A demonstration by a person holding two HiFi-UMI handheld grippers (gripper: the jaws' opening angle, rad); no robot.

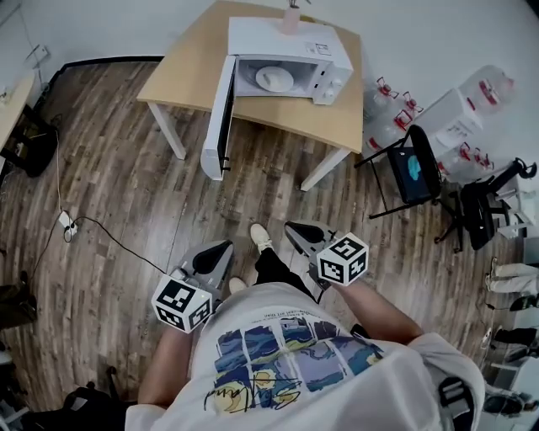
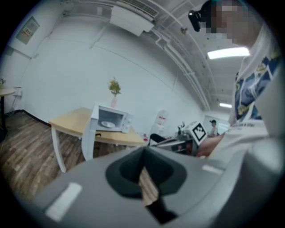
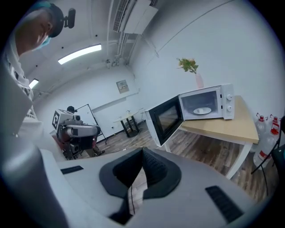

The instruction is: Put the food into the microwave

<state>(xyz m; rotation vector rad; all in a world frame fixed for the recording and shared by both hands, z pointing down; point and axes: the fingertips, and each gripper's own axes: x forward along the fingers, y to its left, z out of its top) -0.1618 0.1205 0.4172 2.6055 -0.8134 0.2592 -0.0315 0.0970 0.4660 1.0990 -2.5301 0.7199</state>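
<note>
A white microwave (image 1: 290, 57) stands on a light wooden table (image 1: 181, 76) with its door (image 1: 219, 118) swung wide open. Inside lies a white plate (image 1: 274, 80); what is on it I cannot tell. The same microwave (image 2: 110, 119) and plate (image 2: 107, 124) show far off in the left gripper view, and the microwave (image 3: 209, 103) with its plate (image 3: 203, 110) in the right gripper view. Both grippers are held close to the person's body, well short of the table. My left gripper (image 1: 215, 252) (image 2: 143, 151) is shut and empty. My right gripper (image 1: 299, 231) (image 3: 142, 150) is shut with nothing in it.
A pink vase (image 1: 290, 17) with a plant sits on top of the microwave. Water bottles (image 1: 383, 105) and a black stand with a screen (image 1: 414, 164) are right of the table. A power strip and cable (image 1: 67, 223) lie on the wooden floor at left.
</note>
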